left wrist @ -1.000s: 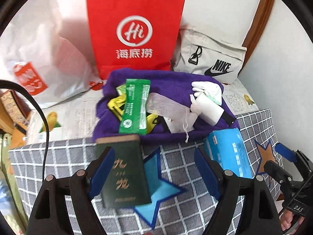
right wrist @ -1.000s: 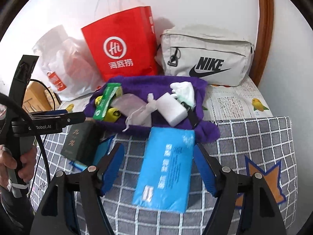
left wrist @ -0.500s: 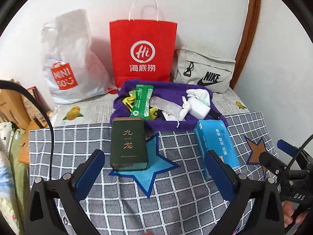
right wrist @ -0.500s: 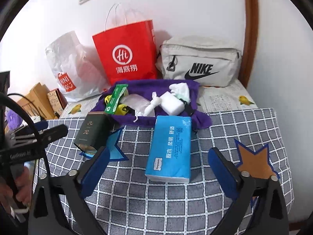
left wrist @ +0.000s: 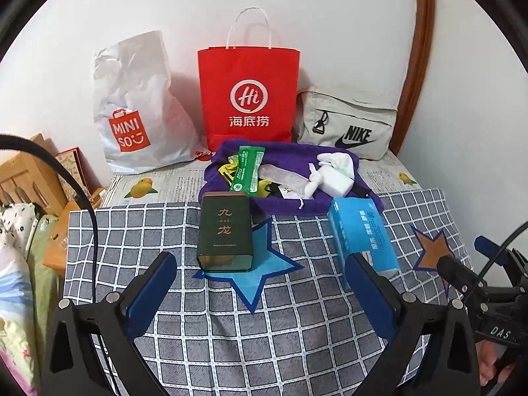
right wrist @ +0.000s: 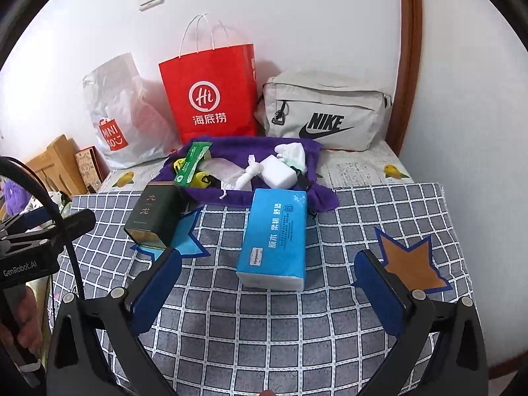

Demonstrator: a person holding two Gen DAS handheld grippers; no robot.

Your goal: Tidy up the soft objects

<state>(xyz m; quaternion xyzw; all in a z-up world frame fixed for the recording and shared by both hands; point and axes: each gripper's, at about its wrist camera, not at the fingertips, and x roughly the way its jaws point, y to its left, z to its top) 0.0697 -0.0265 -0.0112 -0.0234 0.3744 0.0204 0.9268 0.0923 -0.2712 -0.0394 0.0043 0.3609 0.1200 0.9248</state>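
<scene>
A purple cloth lies at the back of the table, holding a green packet, a clear drawstring pouch, a white sponge block and white tissue. A dark green tin and a blue tissue pack lie on the checked tablecloth in front. My left gripper is open and empty, short of the tin. My right gripper is open and empty, short of the tissue pack.
A red paper bag, a white Miniso plastic bag and a grey Nike pouch stand against the wall. Wooden boxes are at the left. The right gripper shows at the left view's right edge.
Both grippers have pulled back and up from the objects, so the whole table shows now. Their jaws have opened wider. The objects have not moved.
</scene>
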